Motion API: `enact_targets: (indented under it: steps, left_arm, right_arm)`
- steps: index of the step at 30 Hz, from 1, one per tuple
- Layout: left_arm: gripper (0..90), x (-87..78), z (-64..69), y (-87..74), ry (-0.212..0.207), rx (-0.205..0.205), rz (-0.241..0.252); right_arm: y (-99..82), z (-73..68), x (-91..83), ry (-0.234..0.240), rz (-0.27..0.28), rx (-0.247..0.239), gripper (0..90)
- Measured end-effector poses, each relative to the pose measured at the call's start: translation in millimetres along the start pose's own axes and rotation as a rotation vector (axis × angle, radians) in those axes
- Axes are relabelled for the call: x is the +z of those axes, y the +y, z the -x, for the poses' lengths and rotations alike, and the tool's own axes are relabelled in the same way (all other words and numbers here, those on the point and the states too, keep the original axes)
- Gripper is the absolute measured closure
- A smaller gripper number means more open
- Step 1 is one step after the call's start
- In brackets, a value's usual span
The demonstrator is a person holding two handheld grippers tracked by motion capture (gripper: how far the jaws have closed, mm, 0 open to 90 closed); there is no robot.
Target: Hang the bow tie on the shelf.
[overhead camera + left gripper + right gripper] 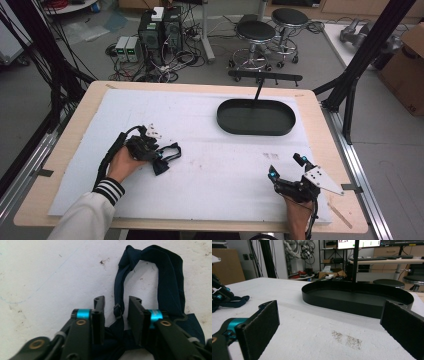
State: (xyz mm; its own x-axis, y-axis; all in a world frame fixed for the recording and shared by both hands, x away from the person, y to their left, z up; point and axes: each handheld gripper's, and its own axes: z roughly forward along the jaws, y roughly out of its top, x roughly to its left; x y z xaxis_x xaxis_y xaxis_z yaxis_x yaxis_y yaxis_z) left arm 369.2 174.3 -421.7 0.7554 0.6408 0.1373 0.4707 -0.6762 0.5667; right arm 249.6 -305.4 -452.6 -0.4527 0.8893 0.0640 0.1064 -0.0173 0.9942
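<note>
Left gripper sits low on the white foam mat, left of centre, nose down over a dark blue strap garment that lies bunched and looped on the mat. In the left gripper view its jaws stand narrowed but not closed; one thin strap with a small slider runs up between the pads, and a sliver of gap shows on each side, so no pinch yet.

Right gripper rests at the near right of the mat, jaws spread wide, nothing between them. It points toward the black oval tray, which sits far right on the mat and is bare inside.

Step in hand, as I judge it: taking hold of the garment by its strap with the left tool. The tray looks the likely destination.

Next move calls for closing the pads fully on the strap, near the slider, then lifting slowly enough that the loose loop trails clear of the mat before carrying right and far toward the tray.
</note>
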Motion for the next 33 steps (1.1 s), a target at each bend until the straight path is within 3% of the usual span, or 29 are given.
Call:
enact_targets:
  steps: [5,12,23,33]
  left_arm:
    - [82.3,0.3,1.8,0.4,-0.004,-0.009,0.009]
    - [85.1,0.0,1.6,0.2,-0.007,-0.022,0.011]
    - [86.0,-10.0,3.3,5.0,-0.031,-0.066,0.11]
    - [86.1,-17.1,8.6,18.3,-0.09,-0.133,0.224]
  right_arm:
    - [0.0,0.3,0.1,0.0,0.003,-0.002,1.2]
    - [0.0,0.5,0.0,0.0,0.004,-0.002,1.2]
    - [-0.1,0.3,-0.2,0.001,0.004,0.0,1.2]
    - [-0.2,0.1,-0.7,0.002,0.003,0.005,1.2]
